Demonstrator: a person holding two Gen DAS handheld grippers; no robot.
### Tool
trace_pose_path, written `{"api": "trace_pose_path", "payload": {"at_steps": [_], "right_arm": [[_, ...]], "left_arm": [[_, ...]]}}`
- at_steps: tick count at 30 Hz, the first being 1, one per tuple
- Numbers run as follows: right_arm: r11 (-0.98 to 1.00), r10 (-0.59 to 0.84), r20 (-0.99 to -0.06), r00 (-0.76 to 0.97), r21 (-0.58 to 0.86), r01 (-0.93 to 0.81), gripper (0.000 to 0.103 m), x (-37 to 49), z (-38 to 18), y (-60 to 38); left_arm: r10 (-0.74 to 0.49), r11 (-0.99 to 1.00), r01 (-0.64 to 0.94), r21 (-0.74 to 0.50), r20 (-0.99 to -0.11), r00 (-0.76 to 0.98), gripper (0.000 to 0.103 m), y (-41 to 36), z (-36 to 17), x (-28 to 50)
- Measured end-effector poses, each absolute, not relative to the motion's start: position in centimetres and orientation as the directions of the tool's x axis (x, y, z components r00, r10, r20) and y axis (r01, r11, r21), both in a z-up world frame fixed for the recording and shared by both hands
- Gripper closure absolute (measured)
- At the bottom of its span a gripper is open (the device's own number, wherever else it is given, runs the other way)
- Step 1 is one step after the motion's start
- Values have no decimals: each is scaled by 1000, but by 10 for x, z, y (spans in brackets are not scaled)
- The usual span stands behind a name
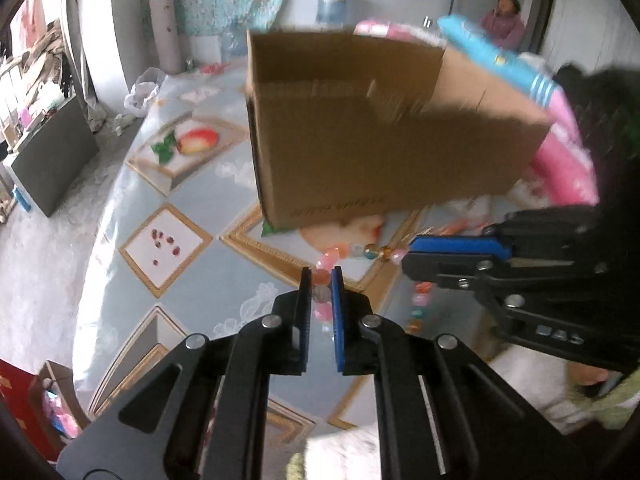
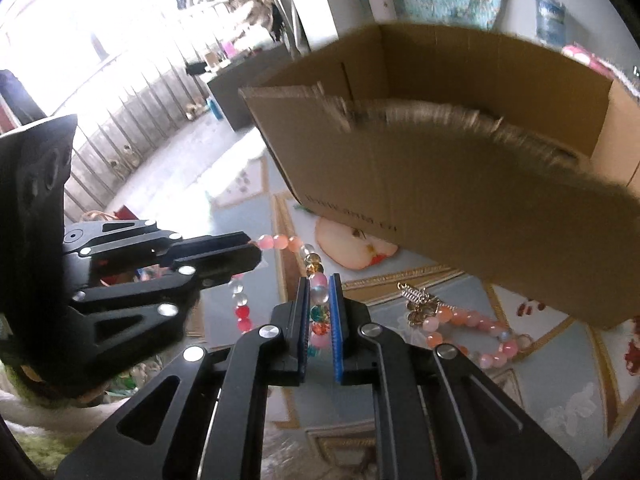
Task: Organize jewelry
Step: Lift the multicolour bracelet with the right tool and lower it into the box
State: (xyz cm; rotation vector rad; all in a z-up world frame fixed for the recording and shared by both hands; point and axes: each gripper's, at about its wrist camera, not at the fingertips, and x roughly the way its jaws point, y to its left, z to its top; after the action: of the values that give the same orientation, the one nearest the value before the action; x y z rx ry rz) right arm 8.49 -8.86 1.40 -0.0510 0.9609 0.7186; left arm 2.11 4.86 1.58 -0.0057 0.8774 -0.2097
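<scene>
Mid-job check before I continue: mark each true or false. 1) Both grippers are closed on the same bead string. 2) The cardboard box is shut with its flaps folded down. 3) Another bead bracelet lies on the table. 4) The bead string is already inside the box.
1) True: the left gripper and right gripper both pinch the bead string.
2) False: the cardboard box is open at the top.
3) True: a pink-orange bracelet lies on the table beside a gold trinket.
4) False: the string hangs between the grippers, in front of the box.
</scene>
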Motion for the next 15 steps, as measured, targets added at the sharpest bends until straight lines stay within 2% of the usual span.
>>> {"api": "trace_pose_path", "payload": {"at_steps": [5,11,15], "right_arm": [[744,593,-684,425,264,-614,93,73,62,-103],[714,642,-576,507,208,-668,93,85,133,-111],[730,624,-580,524,193,-655,93,128,155,-111]], "left_arm": [[-235,970,217,-113,-675,699,95,47,76,1],[-290,952,295,-88,-574,766,95,41,142,21],[-315,942,327,-79,-550,773,95,33,167,63]]}}
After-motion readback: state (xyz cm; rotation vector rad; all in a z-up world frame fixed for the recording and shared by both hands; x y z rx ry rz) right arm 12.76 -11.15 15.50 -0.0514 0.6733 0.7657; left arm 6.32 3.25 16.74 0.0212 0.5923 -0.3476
